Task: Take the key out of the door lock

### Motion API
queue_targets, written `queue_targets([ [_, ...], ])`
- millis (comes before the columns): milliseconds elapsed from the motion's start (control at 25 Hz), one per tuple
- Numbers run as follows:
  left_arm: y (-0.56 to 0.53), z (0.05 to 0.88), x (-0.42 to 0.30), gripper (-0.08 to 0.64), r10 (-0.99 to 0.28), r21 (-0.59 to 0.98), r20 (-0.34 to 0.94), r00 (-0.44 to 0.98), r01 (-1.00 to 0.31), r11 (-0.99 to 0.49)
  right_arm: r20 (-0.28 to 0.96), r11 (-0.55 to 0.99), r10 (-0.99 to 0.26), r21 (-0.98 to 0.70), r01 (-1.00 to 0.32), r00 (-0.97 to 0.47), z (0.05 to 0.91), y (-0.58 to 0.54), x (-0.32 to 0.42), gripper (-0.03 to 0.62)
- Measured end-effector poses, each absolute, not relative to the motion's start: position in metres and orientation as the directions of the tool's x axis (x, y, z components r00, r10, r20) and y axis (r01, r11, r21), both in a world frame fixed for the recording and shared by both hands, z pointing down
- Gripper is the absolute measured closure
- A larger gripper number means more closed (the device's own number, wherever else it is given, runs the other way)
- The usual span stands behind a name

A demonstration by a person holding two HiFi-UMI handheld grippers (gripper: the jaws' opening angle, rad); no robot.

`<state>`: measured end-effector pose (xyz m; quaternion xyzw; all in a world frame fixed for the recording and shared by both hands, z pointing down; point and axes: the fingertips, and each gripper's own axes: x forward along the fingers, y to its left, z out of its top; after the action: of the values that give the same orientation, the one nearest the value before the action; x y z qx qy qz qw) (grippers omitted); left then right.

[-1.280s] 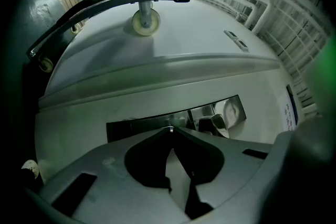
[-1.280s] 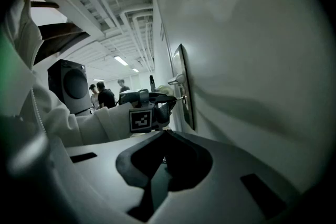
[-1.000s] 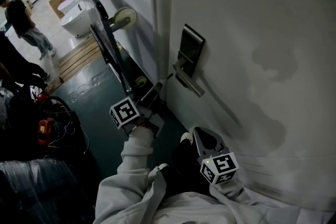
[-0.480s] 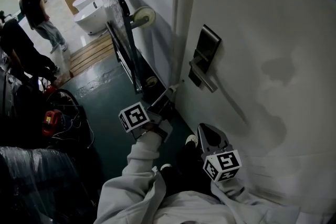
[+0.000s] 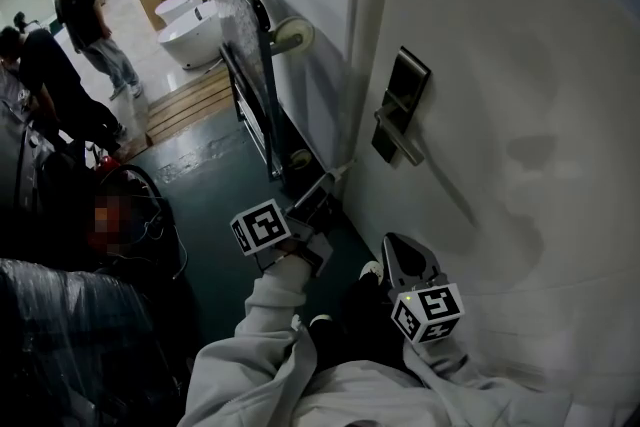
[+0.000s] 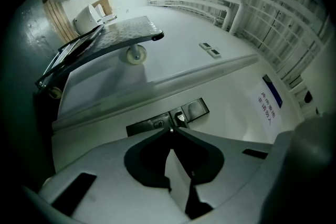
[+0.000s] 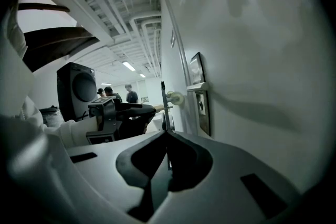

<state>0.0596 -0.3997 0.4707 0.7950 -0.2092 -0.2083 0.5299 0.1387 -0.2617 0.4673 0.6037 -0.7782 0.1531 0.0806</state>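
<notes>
Looming at the right is the pale door (image 5: 520,65), its dark lock plate (image 5: 408,83) up on it; lower down the right tongs (image 5: 395,243) rest pressed together, empty, and the left tongs (image 5: 333,180) pinch at their tips the thin key (image 6: 170,129), clear of the lock.
</notes>
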Motion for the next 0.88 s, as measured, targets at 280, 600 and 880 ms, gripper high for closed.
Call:
queue_targets([
  [280,-0.38,0.469,0.04,0.534,-0.551,0.907,-0.085,0.83,-0.164,-0.388,0.291,0.227,-0.92,-0.152,-0.962,-0.263,0.465,-0.251,0.13,0.54],
  [600,-0.365,0.456,0.018,0.534,-0.561,0.834,-0.045,0.827,-0.278,-0.477,0.274,0.226,-0.927,-0.141,-0.964,-0.257,0.459,-0.245,0.124,0.54],
  [880,-0.359,0.447,0.002,0.534,-0.591,0.707,0.004,0.807,-0.42,-0.569,0.267,0.221,-0.931,-0.132,-0.966,-0.249,0.455,-0.25,0.126,0.54],
])
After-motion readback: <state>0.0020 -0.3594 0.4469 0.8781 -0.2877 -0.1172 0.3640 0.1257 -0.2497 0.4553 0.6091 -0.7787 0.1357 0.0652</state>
